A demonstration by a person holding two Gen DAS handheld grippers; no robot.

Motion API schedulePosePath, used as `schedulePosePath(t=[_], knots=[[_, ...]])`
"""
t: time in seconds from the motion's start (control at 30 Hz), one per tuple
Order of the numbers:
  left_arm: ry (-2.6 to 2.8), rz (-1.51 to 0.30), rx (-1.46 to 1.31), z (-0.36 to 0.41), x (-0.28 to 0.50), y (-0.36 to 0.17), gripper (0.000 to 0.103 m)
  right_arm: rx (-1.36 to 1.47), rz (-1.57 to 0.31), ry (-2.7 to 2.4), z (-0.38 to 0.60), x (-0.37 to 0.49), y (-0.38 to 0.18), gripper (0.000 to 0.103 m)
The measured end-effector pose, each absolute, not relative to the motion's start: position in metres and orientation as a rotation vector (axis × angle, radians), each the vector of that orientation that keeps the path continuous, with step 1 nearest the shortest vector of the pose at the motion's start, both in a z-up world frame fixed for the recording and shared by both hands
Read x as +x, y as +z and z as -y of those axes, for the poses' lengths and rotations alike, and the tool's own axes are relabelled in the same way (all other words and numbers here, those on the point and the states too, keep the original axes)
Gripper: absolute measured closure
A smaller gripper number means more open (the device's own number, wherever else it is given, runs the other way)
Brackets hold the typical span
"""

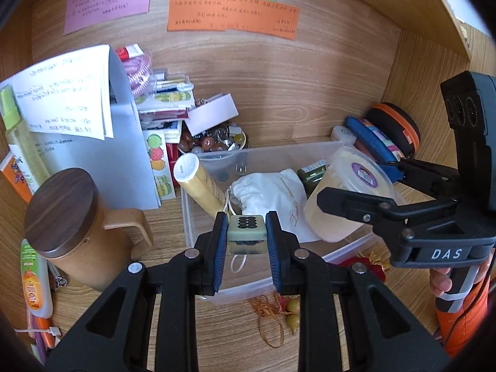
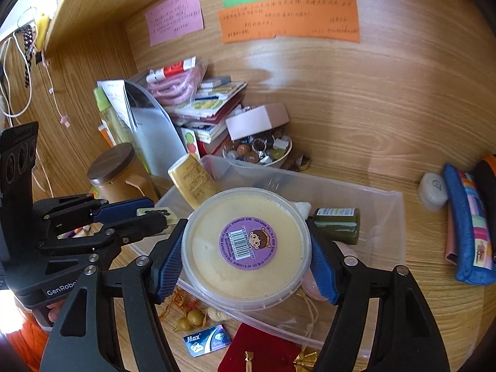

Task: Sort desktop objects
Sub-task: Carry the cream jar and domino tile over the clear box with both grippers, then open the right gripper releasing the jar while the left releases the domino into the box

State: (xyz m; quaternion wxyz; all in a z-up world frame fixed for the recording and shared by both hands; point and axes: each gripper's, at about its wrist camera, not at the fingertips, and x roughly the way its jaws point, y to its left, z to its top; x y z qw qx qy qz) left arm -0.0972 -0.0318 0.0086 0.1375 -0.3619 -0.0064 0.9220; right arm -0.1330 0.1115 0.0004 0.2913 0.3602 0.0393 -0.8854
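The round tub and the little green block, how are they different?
The round tub is much bigger than the little green block. The tub is round, cream-yellow, with a purple sticker on its lid; the block is boxy, pale green, with dark circles on top. The right gripper spreads wide around the tub, while the left gripper pinches the block narrowly. Both are held over the clear plastic bin.

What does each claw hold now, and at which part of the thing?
The left claw grips a mahjong tile by two opposite side faces. The right claw grips a round lidded tub across its rim.
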Motion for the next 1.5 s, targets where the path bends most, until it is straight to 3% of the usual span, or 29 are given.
schedulePosePath(t=[0.8,1.4,1.5], knots=[[2.604,-0.036,-1.147,0.025,-0.119,-0.022,0.079,1.040,-0.136,-2.258,-0.097,-0.147,-0.036,0.035],[2.619,-0.069,-1.171,0.021,-0.119,-0.024,0.079,0.944,-0.134,-2.276,-0.099,-0.134,-0.017,0.034],[2.626,-0.077,-1.166,0.020,-0.115,-0.022,0.074,0.927,-0.126,-2.284,-0.102,-0.131,-0.011,0.033]])
